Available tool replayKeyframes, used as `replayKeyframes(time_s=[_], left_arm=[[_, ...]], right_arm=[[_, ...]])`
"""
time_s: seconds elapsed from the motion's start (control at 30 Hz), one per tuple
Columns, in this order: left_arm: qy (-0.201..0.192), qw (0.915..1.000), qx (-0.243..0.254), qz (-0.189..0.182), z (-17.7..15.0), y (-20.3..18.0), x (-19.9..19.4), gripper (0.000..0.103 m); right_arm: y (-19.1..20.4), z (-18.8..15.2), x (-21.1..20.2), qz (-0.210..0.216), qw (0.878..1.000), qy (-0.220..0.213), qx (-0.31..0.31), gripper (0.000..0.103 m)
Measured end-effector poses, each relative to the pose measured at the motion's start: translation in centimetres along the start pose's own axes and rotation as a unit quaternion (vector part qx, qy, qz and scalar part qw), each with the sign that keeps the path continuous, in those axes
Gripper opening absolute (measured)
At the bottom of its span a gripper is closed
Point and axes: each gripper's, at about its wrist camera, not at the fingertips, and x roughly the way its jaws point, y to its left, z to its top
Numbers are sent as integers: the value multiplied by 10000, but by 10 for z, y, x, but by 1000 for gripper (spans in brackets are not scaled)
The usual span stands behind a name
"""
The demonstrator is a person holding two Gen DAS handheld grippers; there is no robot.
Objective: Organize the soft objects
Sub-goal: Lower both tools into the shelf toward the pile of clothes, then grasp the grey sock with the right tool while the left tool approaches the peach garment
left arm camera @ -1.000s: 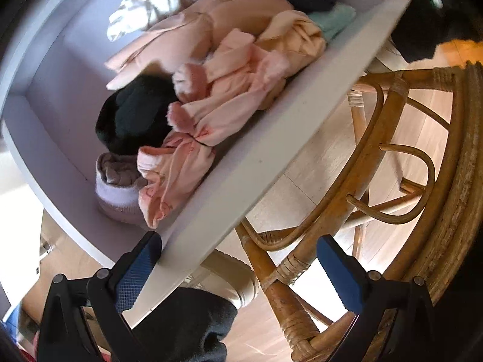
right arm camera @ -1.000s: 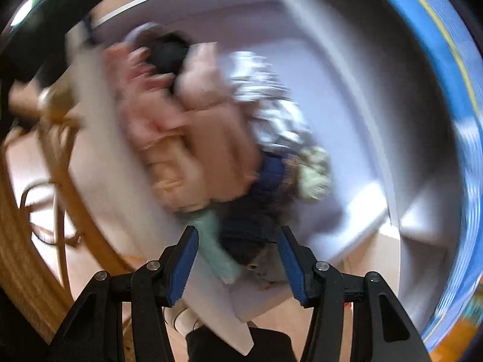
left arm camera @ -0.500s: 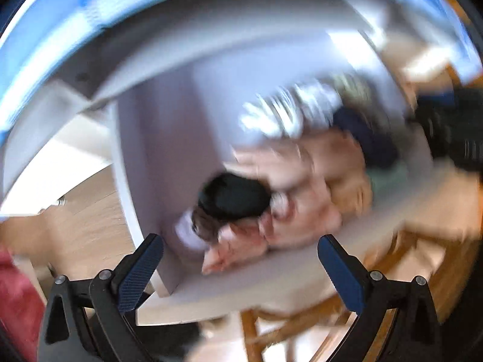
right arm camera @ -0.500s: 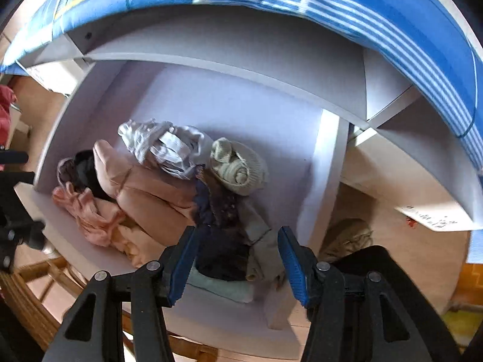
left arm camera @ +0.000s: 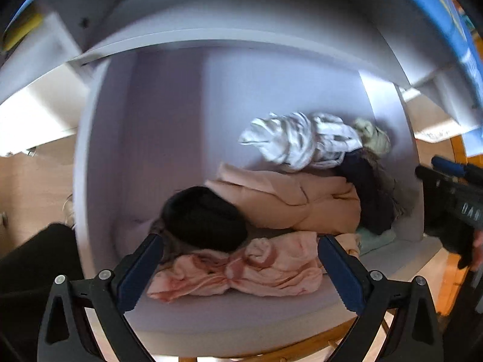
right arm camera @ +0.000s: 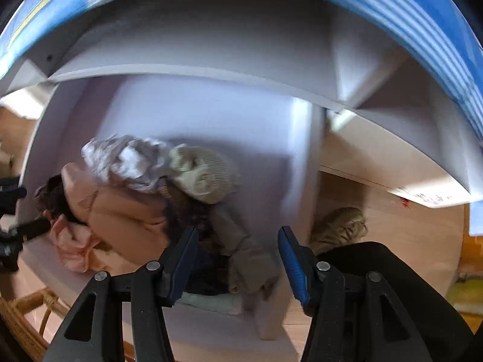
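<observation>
A pale lilac box (left arm camera: 229, 310) holds a heap of soft clothes. In the left wrist view a crumpled pink garment (left arm camera: 241, 268) lies at the front. Behind it are a black item (left arm camera: 205, 217), a peach coat (left arm camera: 289, 205), a white patterned cloth (left arm camera: 295, 141), a green knit piece (left arm camera: 374, 138) and a dark navy garment (left arm camera: 371, 193). My left gripper (left arm camera: 241, 271) hangs open above the pink garment, holding nothing. My right gripper (right arm camera: 238, 262) is open above a taupe garment (right arm camera: 247, 256) at the box's right end, beside the green knit piece (right arm camera: 202, 178).
A rattan chair (right arm camera: 27, 310) supports the box. Blue striped bedding (right arm camera: 422, 15) runs across the top above a white frame. An olive bundle (right arm camera: 338, 229) lies on the wooden floor right of the box wall (right arm camera: 299, 181). A dark sleeve (right arm camera: 392, 271) fills the lower right.
Both views have rolled, so the box now sits level instead of slanted, with the bedding on top. Both grippers moved sideways over the clothes and stayed open.
</observation>
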Motion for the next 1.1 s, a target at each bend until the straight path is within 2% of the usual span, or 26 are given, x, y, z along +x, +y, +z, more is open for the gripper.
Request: replayKeyframes(time_s=[0.1,0.23,0.37,0.57,0.83,1.1], left_arm=[[60,9998,150,87,6,-9,8,103],[99,9999,32,46,9,-22,22,103],[71,9999,20,133,8,-24,32,103],[33,9994,-294,177,7,-5,38,103],[-130,9984,-400,377,6,8,30,103],[-281,9957,284,834,4,-16,32,103]], right_arm=[[-18,-1,-1,-25,9993,2,369,55],[-29,0,7,145,9977,138,651,55],[-11,5,31,-39,9988,473,91,55],[18,9,66,-506,9920,831,-806,47],[25,4,103,-471,9856,1324,-945,44],[14,5,110,-368,9867,1414,-717,44]])
